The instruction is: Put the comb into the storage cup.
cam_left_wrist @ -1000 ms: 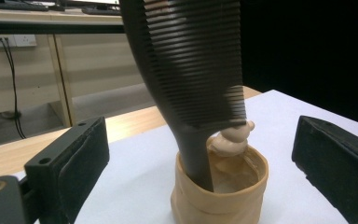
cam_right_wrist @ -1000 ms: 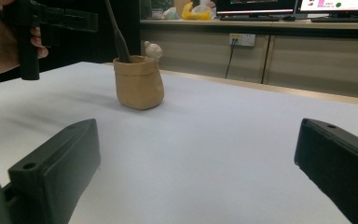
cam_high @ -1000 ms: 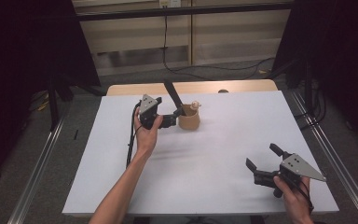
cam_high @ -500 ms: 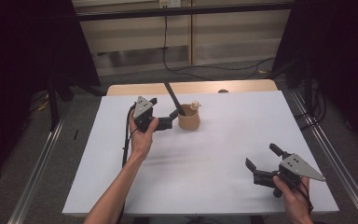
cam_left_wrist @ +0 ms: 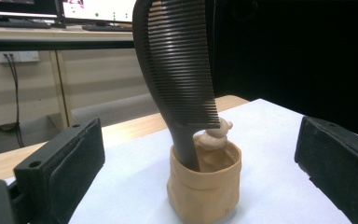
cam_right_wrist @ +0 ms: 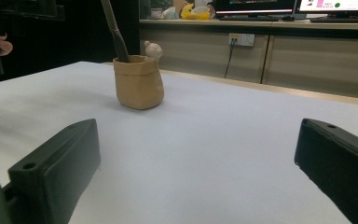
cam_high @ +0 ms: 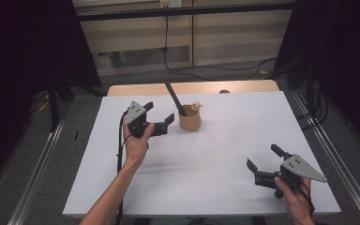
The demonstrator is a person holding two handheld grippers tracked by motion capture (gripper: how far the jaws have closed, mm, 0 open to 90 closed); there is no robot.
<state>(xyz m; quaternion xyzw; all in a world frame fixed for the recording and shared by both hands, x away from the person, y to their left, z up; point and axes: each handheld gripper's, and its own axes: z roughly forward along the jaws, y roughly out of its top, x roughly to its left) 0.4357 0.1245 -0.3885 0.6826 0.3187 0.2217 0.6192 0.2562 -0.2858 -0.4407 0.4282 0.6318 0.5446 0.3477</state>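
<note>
Standing upright in tan pouch (cam_left_wrist: 203,186): dark comb (cam_left_wrist: 177,70) (fine-toothed); left gripper (cam_high: 158,121) wide open, empty.

The left gripper (cam_high: 161,119) has drawn back from the tan pouch (cam_high: 190,122) toward the bench's left side, leaving a clear gap where its jaws were right against the pouch; its jaws stand wide apart.

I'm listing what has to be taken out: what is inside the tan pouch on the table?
A dark comb stands handle-down in the tan pouch, teeth above the rim. A small beige figure peeks over the rim beside it. The pouch wall hides their lower parts and anything underneath.
</note>
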